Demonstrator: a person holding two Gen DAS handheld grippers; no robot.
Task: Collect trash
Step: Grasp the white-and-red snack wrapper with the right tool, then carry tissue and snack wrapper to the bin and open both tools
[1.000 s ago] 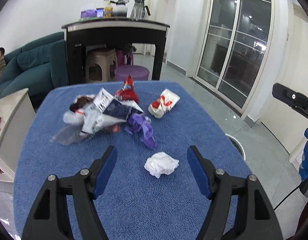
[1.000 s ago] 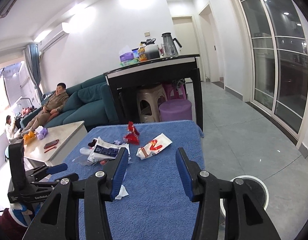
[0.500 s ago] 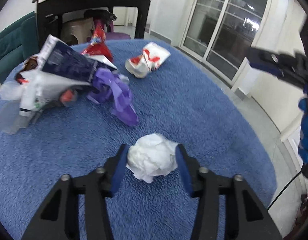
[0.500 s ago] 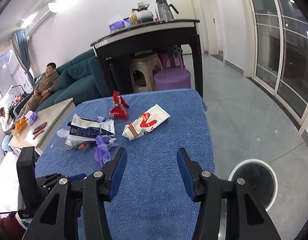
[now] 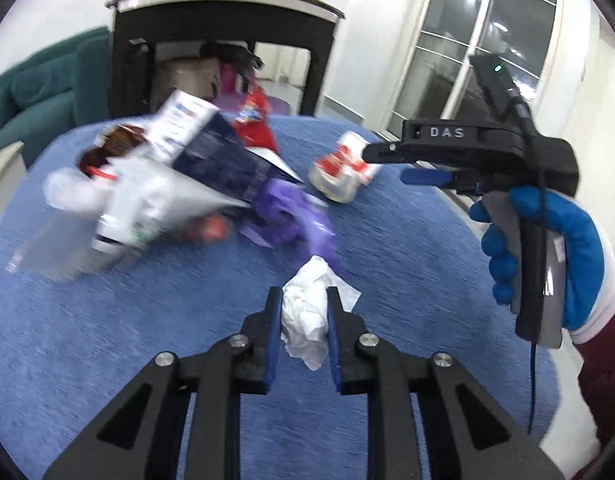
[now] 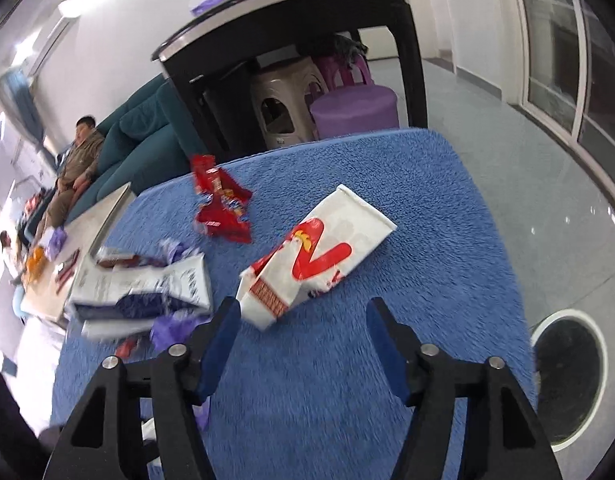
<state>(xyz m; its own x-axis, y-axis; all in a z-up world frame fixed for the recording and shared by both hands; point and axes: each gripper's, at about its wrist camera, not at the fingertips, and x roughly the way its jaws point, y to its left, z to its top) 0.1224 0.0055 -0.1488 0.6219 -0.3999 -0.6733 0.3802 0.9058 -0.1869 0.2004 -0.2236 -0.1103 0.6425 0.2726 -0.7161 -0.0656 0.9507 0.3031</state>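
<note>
My left gripper [image 5: 303,300] is shut on a crumpled white tissue [image 5: 307,312], just above the blue tablecloth [image 5: 107,340]. A heap of trash lies beyond it: a navy and white packet [image 5: 211,156], a purple glove [image 5: 291,212], a red snack wrapper [image 5: 255,120] and a white and red carton [image 5: 343,168]. My right gripper [image 6: 303,316] is open and empty, low over the cloth, just short of the white and red carton [image 6: 319,256]. It also shows at the right of the left wrist view [image 5: 427,176].
A black high table [image 6: 291,40] with stools under it stands behind the blue table. A round white-rimmed bin [image 6: 567,372] sits on the floor at the right. A teal sofa [image 6: 139,140] with a seated person is at the left, by a low side table [image 6: 87,240].
My left gripper has come down around the tissue and shut on it. My right gripper has moved forward and lower toward the white and red carton.
</note>
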